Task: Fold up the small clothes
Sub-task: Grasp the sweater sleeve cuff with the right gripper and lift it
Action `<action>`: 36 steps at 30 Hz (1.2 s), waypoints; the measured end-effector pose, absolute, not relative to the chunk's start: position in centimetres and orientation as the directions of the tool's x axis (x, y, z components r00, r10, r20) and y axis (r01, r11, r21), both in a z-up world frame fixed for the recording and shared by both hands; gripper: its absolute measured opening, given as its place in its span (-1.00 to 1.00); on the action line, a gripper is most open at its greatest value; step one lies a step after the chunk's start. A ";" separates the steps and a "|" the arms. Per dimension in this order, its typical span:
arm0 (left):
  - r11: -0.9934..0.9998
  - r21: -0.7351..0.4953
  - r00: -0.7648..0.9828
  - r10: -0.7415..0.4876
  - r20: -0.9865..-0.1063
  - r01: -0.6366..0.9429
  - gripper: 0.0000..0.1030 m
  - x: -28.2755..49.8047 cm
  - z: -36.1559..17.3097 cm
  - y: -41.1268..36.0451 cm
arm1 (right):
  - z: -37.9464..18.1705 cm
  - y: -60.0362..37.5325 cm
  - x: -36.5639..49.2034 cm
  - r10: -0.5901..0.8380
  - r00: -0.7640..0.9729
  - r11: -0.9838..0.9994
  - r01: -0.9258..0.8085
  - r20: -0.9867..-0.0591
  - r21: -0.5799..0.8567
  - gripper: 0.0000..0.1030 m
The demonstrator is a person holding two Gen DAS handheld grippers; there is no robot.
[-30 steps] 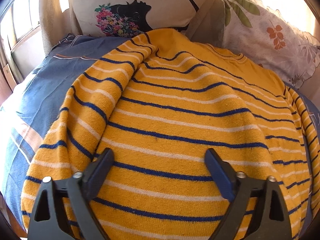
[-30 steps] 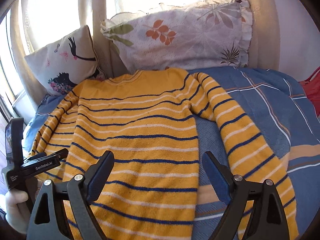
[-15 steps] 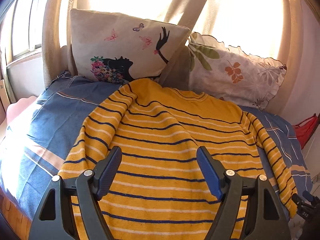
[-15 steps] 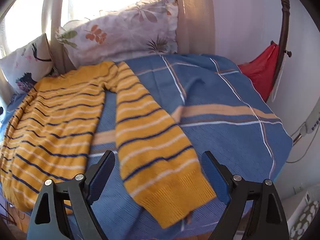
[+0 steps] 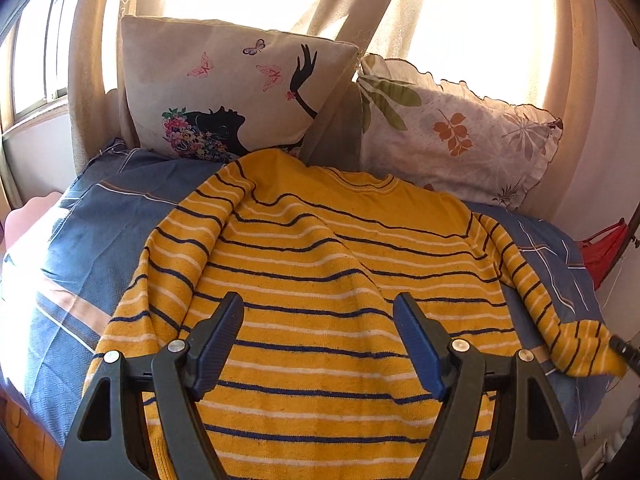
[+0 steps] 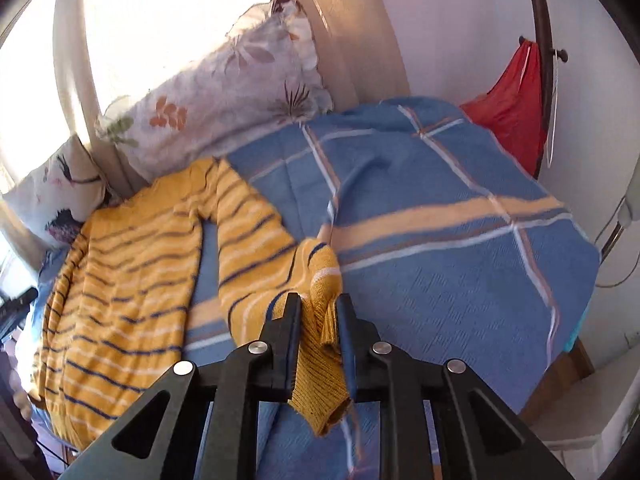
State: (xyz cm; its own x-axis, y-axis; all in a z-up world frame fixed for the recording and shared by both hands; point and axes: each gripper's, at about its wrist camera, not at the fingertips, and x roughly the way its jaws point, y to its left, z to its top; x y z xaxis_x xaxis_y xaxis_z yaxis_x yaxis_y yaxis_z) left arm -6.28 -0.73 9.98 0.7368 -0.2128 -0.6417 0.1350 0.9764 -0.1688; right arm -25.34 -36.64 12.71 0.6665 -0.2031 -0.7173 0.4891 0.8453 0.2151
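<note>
A yellow sweater (image 5: 320, 280) with navy and white stripes lies flat on the blue plaid bedspread (image 5: 72, 248), collar toward the pillows. It also shows in the right wrist view (image 6: 120, 280). My left gripper (image 5: 318, 340) is open and empty, hovering above the sweater's lower body. My right gripper (image 6: 318, 312) is shut on the cuff of the sweater's right sleeve (image 6: 320, 344) and holds it lifted off the bed; that raised cuff shows at the right edge of the left wrist view (image 5: 584, 348).
Two pillows stand against the curtains at the back: one with a woman's silhouette (image 5: 224, 92) and one with leaves (image 5: 452, 136). A red bag (image 6: 512, 100) hangs on a rail at the right. The bedspread (image 6: 460, 220) stretches right of the sweater.
My right gripper has shut on the right sleeve cuff and lifted it off the bed. My left gripper stays open over the sweater's body, its view pulled slightly back.
</note>
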 end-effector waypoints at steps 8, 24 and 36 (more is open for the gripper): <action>0.979 -0.183 0.764 -0.190 -0.617 0.096 0.48 -5.9 10.9 1.0 | 20.3 -49.8 -21.8 -0.513 0.538 0.671 0.738 -0.669 0.079 -0.95; 0.968 -0.189 0.723 -0.250 -0.644 0.167 0.49 -5.4 9.7 -0.5 | 7.5 -41.8 -25.0 -0.107 0.542 0.787 0.558 -0.833 0.262 0.07; 0.972 -0.200 0.730 -0.225 -0.646 0.123 0.49 -5.1 9.7 1.1 | 15.4 -43.6 -23.5 -0.237 0.642 0.790 0.564 -0.729 0.240 -0.80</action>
